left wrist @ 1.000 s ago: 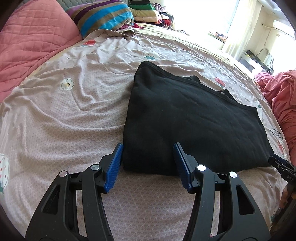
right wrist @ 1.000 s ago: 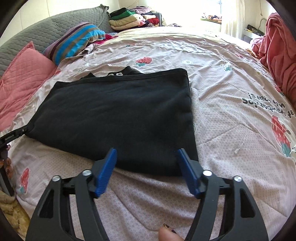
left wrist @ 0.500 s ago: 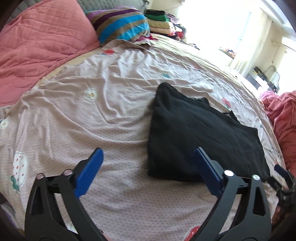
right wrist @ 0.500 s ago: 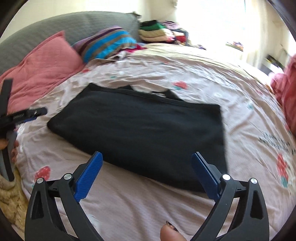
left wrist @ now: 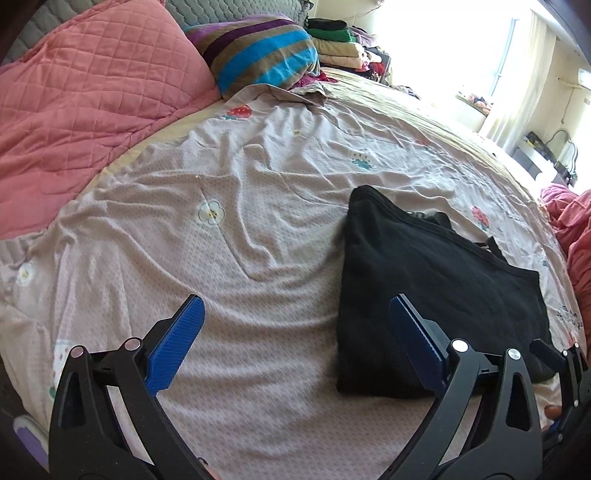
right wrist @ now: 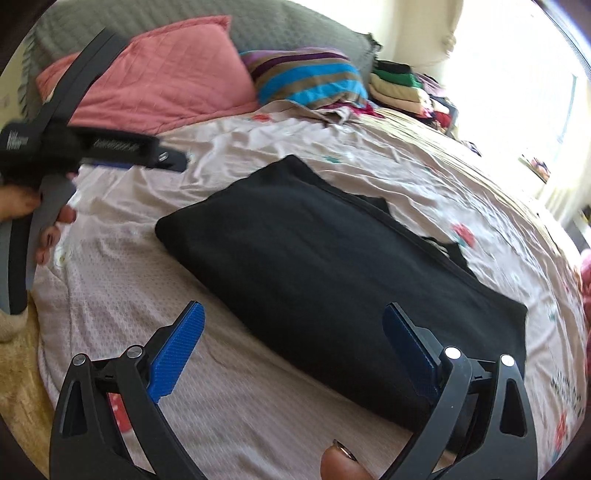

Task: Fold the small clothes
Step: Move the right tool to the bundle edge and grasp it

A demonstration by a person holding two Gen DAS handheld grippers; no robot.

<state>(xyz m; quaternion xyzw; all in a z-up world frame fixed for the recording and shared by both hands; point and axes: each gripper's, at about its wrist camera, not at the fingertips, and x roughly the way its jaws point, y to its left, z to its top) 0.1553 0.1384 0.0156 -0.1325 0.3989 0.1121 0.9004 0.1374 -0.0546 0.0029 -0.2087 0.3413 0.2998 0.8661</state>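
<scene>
A black garment (left wrist: 436,288) loses its near corner behind a gripper finger (left wrist: 417,343); the stacked clothes (right wrist: 399,88) blur into window glare, and a fingertip (right wrist: 340,463) is cropped below.

The folded garment (left wrist: 436,280) is plain black; the bed sheet (left wrist: 258,229) is pale mauve-grey with a fine dotted weave, printed with small strawberries, white flowers and a blue cloud; the quilted pillow (left wrist: 92,96) is salmon pink with a diamond stitch; the striped pillow (left wrist: 258,55) runs in purple, tan and bright blue bands; the headboard (right wrist: 184,22) is grey and quilted; the stacked clothes (left wrist: 336,40) are green, cream and dark; each claw is black with blue ribbed pads (left wrist: 177,343), on the left claw (left wrist: 295,343) and the right claw (right wrist: 291,347).
</scene>
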